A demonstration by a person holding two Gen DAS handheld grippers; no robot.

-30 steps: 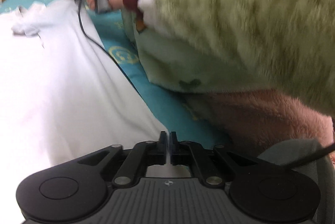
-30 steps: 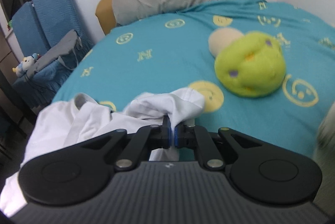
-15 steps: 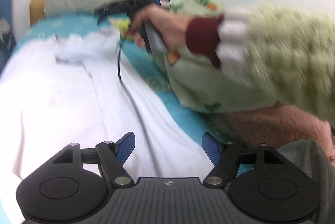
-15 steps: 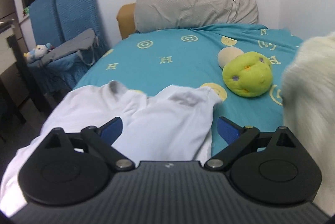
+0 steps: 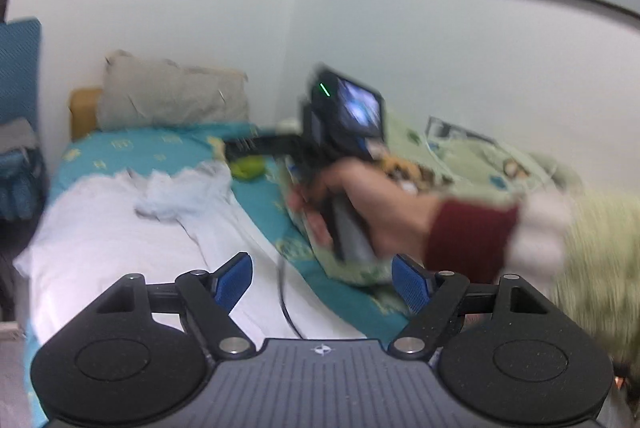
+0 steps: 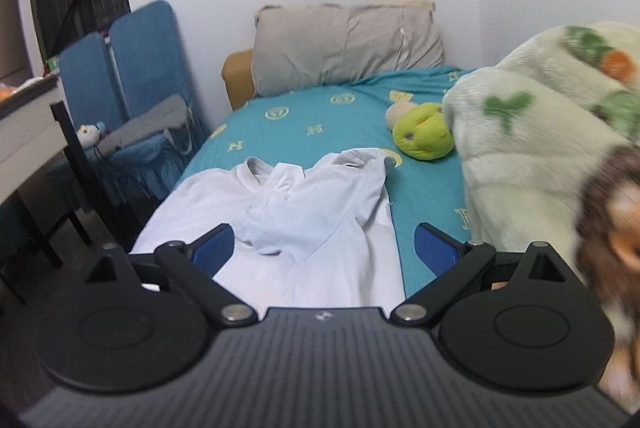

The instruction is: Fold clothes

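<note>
In the right wrist view, a blue fabric folding chair (image 6: 132,68) stands at the far left beside the bed (image 6: 304,120), which is covered by a teal sheet with yellow emblems. The white cotton shirt (image 6: 304,224) lies flat on the near left part of the bed, collar toward the grey rectangular pillow (image 6: 348,44), with one side turned inward over the body. The right tongs (image 6: 324,248) hang above the lower part of the shirt with the blue-padded fingers (image 6: 212,246) spread wide and gripping nothing. A round lime-green plush toy (image 6: 424,136) rests to the right of the shirt, apart from it and touching the pale green fleece blanket (image 6: 536,148) at the right edge. In the left wrist view, the left tongs (image 5: 322,278) are likewise spread wide and empty above the shirt (image 5: 120,244). Further right, the person's right hand (image 5: 372,208) grips the handle of the other device, blurred by motion.
</note>
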